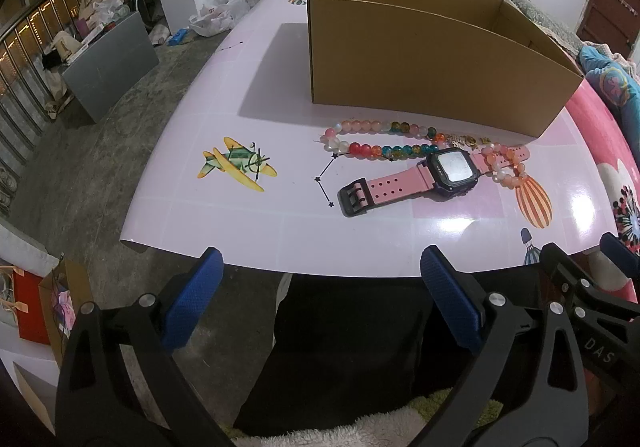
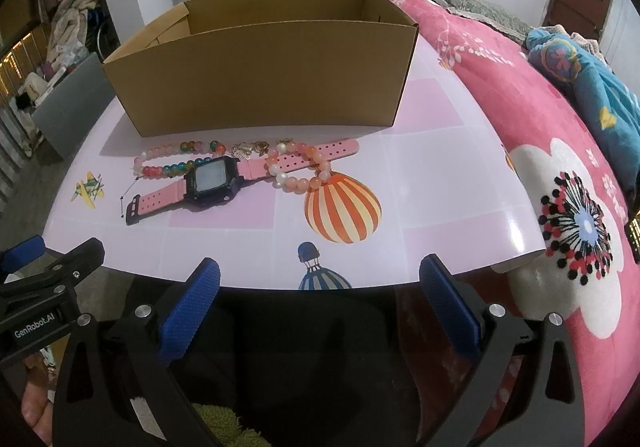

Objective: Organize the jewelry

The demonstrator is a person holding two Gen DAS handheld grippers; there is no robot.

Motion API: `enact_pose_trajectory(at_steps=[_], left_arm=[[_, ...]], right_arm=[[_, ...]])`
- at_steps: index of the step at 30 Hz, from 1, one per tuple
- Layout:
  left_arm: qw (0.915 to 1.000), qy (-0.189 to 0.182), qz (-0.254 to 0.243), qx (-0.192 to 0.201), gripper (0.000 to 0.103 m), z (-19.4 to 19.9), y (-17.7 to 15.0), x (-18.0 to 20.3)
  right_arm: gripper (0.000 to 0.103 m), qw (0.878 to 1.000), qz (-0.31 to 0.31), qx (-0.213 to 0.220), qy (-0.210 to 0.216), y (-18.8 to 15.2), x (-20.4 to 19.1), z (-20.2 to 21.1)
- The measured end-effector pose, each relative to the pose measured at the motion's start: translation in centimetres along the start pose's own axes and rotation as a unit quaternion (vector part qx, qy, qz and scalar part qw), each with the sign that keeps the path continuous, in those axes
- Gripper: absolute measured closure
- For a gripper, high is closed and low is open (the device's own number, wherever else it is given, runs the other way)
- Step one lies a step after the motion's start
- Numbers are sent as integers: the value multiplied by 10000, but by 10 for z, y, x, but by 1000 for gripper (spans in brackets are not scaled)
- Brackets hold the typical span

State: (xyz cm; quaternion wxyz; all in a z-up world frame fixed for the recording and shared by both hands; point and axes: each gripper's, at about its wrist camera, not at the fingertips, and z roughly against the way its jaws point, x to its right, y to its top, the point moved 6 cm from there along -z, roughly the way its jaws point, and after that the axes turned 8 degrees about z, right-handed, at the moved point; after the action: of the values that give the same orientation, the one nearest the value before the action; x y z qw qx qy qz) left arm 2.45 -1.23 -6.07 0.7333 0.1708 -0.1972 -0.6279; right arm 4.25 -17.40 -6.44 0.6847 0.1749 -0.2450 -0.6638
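Both hand-held grippers, left [image 1: 320,303] and right [image 2: 318,303], released, empty, low in frame off the tabletop [image 1: 260,223] edge. Pink watch [image 1: 432,175] mid-frame before cardboard box [image 1: 420,59]: likely light, strap flexible; pinch the rigid case. Bead bracelets [image 1: 384,145] limp, probably rolling.

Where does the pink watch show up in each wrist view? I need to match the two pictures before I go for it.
Left wrist view: the pink watch lies right of centre, on the table in front of the cardboard box.
Right wrist view: the pink watch lies left of centre, again in front of the cardboard box.
Shared landmark: the striped balloon print, just right of the watch.
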Motion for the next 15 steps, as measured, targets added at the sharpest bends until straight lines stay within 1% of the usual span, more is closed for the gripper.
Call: enact_pose_trajectory(at_steps=[15], left_arm=[[10000,1,25,26,7,2,1,-4]], right_arm=[[6,10000,8,11,-35,0,0,0]])
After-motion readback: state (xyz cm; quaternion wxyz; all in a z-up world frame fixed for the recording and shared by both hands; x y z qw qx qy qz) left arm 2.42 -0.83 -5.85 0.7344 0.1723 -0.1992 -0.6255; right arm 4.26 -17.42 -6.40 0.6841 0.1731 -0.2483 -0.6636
